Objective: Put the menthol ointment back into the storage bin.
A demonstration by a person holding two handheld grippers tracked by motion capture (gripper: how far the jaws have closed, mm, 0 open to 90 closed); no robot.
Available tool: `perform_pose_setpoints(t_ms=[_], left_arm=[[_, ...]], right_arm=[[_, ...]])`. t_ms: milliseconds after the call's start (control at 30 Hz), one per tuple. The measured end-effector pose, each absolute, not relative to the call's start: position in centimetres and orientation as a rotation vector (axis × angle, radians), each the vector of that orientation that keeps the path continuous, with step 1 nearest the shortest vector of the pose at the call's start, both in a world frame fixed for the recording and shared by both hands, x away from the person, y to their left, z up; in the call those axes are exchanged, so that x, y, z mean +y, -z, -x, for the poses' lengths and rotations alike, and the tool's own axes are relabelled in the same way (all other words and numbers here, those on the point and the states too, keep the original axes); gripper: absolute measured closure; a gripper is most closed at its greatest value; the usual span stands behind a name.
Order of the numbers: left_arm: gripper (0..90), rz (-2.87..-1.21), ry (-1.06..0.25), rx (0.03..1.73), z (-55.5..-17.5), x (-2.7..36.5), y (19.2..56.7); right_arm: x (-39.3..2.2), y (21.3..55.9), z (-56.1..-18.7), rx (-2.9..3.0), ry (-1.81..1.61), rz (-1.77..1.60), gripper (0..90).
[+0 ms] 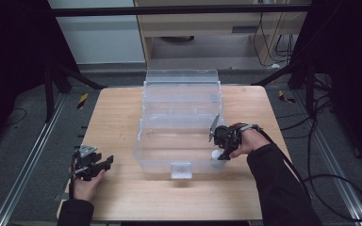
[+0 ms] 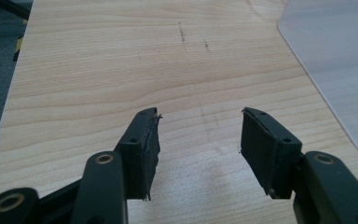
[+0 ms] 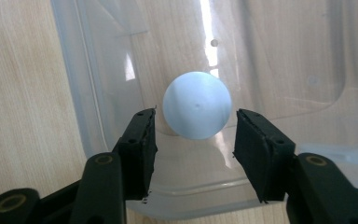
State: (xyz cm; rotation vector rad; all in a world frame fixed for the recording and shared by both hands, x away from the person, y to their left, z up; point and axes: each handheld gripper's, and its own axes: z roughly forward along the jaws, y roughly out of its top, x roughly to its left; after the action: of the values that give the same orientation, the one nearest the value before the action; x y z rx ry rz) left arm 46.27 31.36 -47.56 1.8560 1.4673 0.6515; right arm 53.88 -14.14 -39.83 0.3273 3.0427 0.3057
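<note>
From above, my right gripper and its hand cover most of the white ball, so I cannot tell there whether the pads touch it. Along my left gripper, the clear box is cut off by the right edge. The floor cables are too small to trace.

Black two-fingered left gripper with brass-coloured screws; grey triangular plate on top; trailing black cable; dark sleeves.
</note>
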Motion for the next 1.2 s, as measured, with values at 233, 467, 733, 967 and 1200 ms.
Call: perform_pose_setpoints(t_ms=[233, 467, 733, 967, 1200], left_arm=[[45.8, -1.857, -0.654, 1.466, -46.2, 31.3, 47.5], [45.1, -1.859, -0.654, 1.466, -46.2, 31.3, 47.6], [43.7, -1.862, -0.648, 1.459, -46.2, 31.1, 47.7], [43.0, -1.871, -0.643, 1.457, -46.5, 30.9, 47.8], [40.9, -1.87, -0.642, 1.451, -46.5, 30.8, 47.9]], right_arm=[[-15.6, 37.4, -52.4, 2.925, -0.505, -0.422, 37.1], [-18.5, 36.3, -50.1, 2.742, -0.755, -0.574, 28.4], [-21.9, 37.8, -47.6, 2.514, -0.948, -0.814, 20.0], [-23.8, 40.2, -46.0, 2.447, -0.977, -0.926, 16.0], [-26.9, 43.2, -45.8, 2.226, -1.082, -1.184, 12.0]])
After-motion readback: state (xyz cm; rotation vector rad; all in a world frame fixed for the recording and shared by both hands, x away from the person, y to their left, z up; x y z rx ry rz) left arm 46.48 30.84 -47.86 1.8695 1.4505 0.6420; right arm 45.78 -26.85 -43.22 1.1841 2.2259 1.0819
